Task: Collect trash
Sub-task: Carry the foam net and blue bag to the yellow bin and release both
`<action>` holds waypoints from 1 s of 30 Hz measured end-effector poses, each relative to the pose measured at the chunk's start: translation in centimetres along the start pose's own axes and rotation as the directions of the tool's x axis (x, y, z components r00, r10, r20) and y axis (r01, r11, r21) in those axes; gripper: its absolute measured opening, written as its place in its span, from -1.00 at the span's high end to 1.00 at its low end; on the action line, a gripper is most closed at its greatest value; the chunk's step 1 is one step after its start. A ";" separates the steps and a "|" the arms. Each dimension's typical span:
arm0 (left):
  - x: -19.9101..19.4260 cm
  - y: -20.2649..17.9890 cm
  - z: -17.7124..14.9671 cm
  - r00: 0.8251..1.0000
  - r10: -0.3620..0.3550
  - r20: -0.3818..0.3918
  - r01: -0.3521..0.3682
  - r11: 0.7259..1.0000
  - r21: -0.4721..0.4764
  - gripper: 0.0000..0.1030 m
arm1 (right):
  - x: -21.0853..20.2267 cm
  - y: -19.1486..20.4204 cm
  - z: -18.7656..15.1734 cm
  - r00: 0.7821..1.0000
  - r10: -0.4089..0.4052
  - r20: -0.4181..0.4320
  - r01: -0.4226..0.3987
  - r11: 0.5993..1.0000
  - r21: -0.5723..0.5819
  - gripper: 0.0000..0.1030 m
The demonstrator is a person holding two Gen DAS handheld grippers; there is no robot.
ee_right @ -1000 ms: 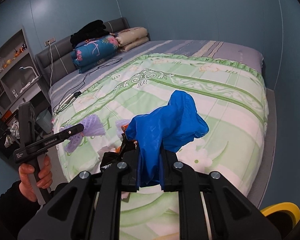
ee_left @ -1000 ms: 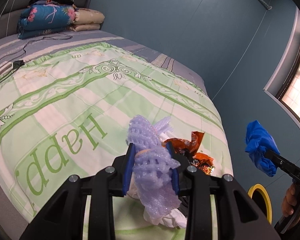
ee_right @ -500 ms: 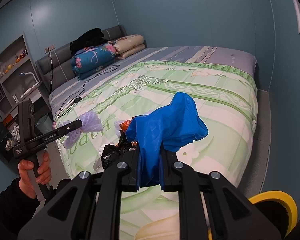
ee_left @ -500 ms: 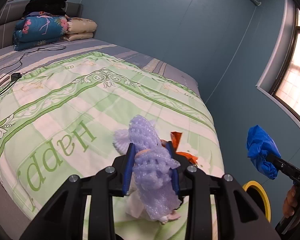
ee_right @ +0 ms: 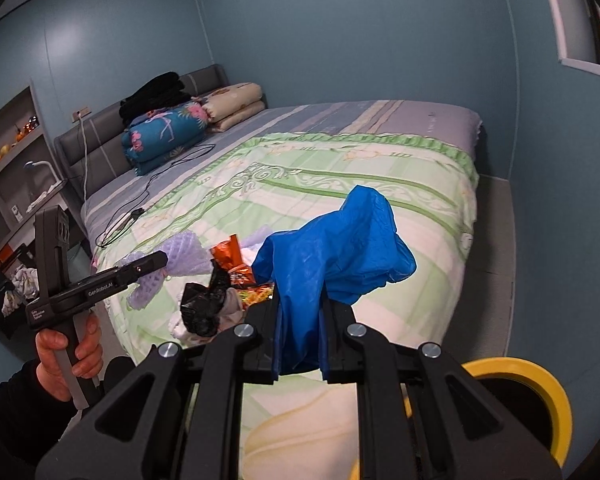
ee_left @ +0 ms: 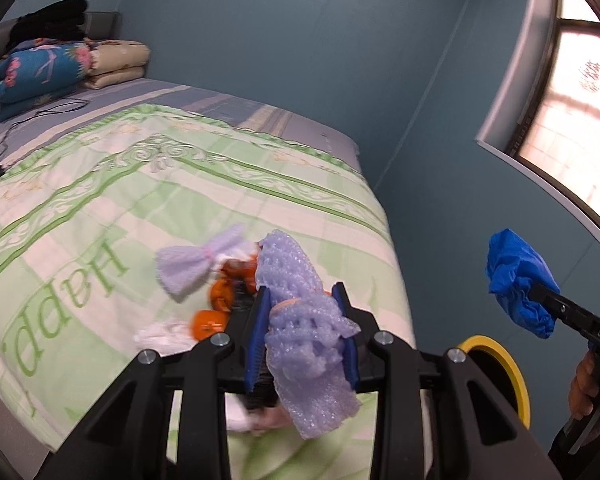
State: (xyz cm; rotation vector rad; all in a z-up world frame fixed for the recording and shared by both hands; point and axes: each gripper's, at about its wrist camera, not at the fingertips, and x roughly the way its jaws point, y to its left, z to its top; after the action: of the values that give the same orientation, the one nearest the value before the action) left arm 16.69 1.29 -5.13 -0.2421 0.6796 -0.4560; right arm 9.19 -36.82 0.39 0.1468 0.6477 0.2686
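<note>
My left gripper (ee_left: 303,320) is shut on a purple foam net (ee_left: 304,332), held above the foot of the bed; the same gripper (ee_right: 156,260) and purple net (ee_right: 182,258) show at the left of the right wrist view. My right gripper (ee_right: 300,320) is shut on a crumpled blue plastic glove (ee_right: 340,256), also seen as the blue glove (ee_left: 518,284) at the right of the left wrist view. On the green quilt (ee_left: 100,208) lie a second purple net (ee_left: 192,268), orange wrappers (ee_left: 220,304), white tissue (ee_left: 160,338) and a black bag (ee_right: 206,304).
A bin with a yellow rim (ee_left: 504,376) stands on the floor by the bed's foot, the same yellow rim (ee_right: 532,396) low right in the right wrist view. Folded bedding (ee_right: 164,136) and a cable (ee_right: 140,208) lie toward the headboard. Shelves (ee_right: 12,168) stand left.
Both grippers have drawn back and up from the bed with their loads. The yellow-rimmed bin shows more, and the trash pile sits further left in the left wrist view.
</note>
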 end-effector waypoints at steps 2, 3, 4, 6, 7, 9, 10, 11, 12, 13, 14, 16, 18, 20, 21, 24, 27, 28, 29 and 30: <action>0.3 -1.2 0.0 1.000 -0.024 -0.003 0.024 1.000 0.015 0.43 | -0.8 -0.5 -0.1 1.000 -0.018 0.010 0.017 1.000 0.005 0.75; 0.5 -1.9 0.1 0.999 -0.037 -0.003 0.037 0.999 0.025 0.43 | -1.1 -0.7 -0.1 1.000 -0.026 0.014 0.026 1.000 0.009 0.75; 0.8 -2.6 0.1 0.999 -0.051 -0.004 0.051 0.998 0.037 0.43 | -1.6 -0.9 -0.2 0.999 -0.037 0.018 0.037 0.999 0.013 0.75; 1.1 -3.9 0.3 0.997 -0.073 -0.006 0.074 0.996 0.055 0.43 | -2.3 -1.5 -0.4 0.998 -0.053 0.022 0.053 0.998 0.018 0.75; 1.3 -4.6 0.4 0.996 -0.087 -0.007 0.087 0.994 0.065 0.43 | -2.6 -1.6 -0.4 0.998 -0.062 0.026 0.061 0.998 0.021 0.75; 1.8 -5.9 0.6 0.994 -0.109 -0.012 0.109 0.991 0.079 0.43 | -3.5 -2.1 -0.5 0.996 -0.082 0.035 0.082 0.996 0.024 0.75; 2.0 -6.6 0.7 0.993 -0.120 -0.015 0.120 0.989 0.086 0.43 | -4.0 -2.4 -0.6 0.995 -0.092 0.040 0.091 0.995 0.027 0.76; 2.2 -7.4 0.7 0.991 -0.133 -0.020 0.134 0.987 0.092 0.43 | -4.3 -2.7 -0.6 0.994 -0.098 0.045 0.097 0.995 0.030 0.75; 2.3 -7.8 0.7 0.990 -0.141 -0.022 0.142 0.985 0.098 0.43 | -4.7 -3.0 -0.7 0.993 -0.106 0.052 0.105 0.994 0.034 0.75; 2.5 -8.6 0.7 0.988 -0.150 -0.026 0.152 0.982 0.108 0.43 | -5.3 -3.3 -0.7 0.992 -0.115 0.061 0.113 0.993 0.040 0.75; 2.6 -9.1 0.7 0.987 -0.156 -0.029 0.158 0.981 0.115 0.43 | -5.7 -3.6 -0.7 0.990 -0.124 0.068 0.121 0.992 0.046 0.75; 2.8 -10.6 0.6 0.984 -0.176 -0.038 0.179 0.975 0.133 0.43 | -6.5 -4.1 -0.9 0.988 -0.135 0.078 0.131 0.990 0.056 0.75; 3.0 -11.8 0.5 0.980 -0.192 -0.047 0.197 0.969 0.148 0.43 | -7.4 -4.6 -1.0 0.984 -0.151 0.091 0.145 0.987 0.067 0.75; 3.4 -13.1 0.2 0.977 -0.206 -0.060 0.214 0.963 0.163 0.43 | -8.4 -5.1 -1.3 0.980 -0.173 0.102 0.166 0.983 0.074 0.75; 3.6 -13.8 0.1 0.975 -0.212 -0.067 0.221 0.960 0.173 0.43 | -8.9 -5.2 -1.4 0.978 -0.180 0.106 0.172 0.982 0.079 0.75; 4.2 -15.6 -0.6 0.970 -0.228 -0.088 0.242 0.950 0.198 0.43 | -10.1 -5.9 -1.8 0.972 -0.203 0.114 0.193 0.977 0.093 0.75; 4.7 -17.4 -1.3 0.963 -0.244 -0.111 0.263 0.940 0.219 0.42 | -11.0 -6.5 -2.1 0.967 -0.226 0.116 0.214 0.971 0.104 0.75; 4.9 -18.0 -1.6 0.961 -0.251 -0.118 0.272 0.935 0.226 0.43 | -11.2 -6.6 -2.2 0.966 -0.231 0.118 0.219 0.970 0.109 0.75; 5.0 -18.6 -1.9 0.958 -0.258 -0.127 0.282 0.931 0.232 0.43 | -11.6 -6.8 -2.4 0.964 -0.239 0.120 0.226 0.967 0.115 0.75; 5.1 -19.1 -2.2 0.955 -0.266 -0.134 0.291 0.927 0.235 0.43 | -11.6 -6.8 -2.4 0.962 -0.244 0.119 0.230 0.966 0.120 0.75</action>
State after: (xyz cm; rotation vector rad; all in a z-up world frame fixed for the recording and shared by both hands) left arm 12.55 -18.05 -2.68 -0.0737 0.6800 -0.8271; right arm 0.23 -46.61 3.63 0.1849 0.5406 -0.0074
